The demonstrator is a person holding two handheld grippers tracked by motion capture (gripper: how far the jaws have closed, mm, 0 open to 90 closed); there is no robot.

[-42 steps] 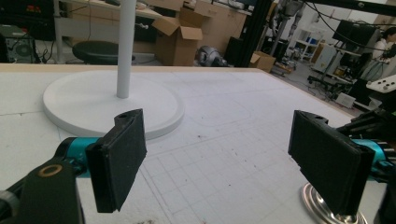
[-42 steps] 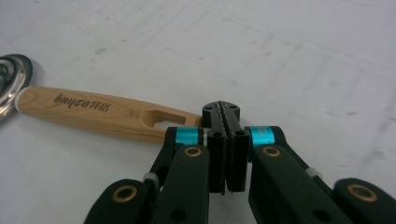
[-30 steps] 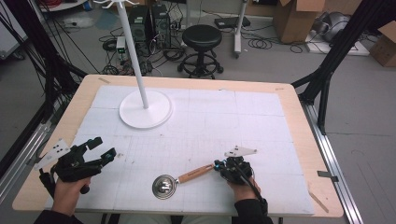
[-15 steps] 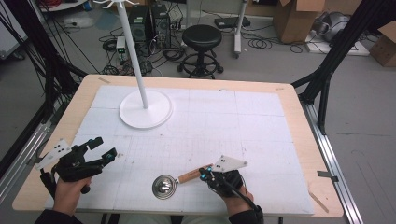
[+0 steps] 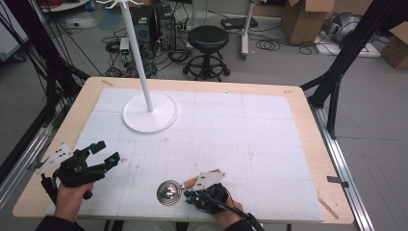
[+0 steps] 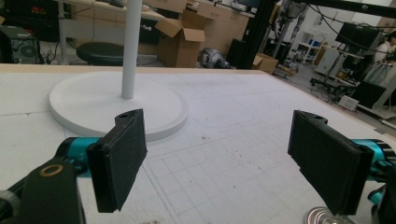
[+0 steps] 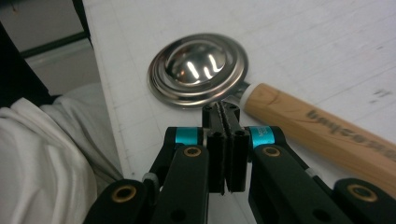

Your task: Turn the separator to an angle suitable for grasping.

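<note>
Right gripper (image 7: pixel 225 109), jaws pressed together on nothing, nosing beside the stiff, slippery steel ladle (image 7: pixel 198 70); its wooden handle (image 7: pixel 317 128) is offering the surer hold; left gripper (image 6: pixel 219 158) is gaping empty

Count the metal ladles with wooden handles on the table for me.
1. The round steel ladle with a light wooden handle lies on the white mat near the front edge, its handle under the right gripper.

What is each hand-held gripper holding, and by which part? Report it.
Nothing. The right hand-held gripper is shut with nothing between its jaws, beside the ladle where bowl meets wooden handle. The left hand-held gripper is open over bare table.
</note>
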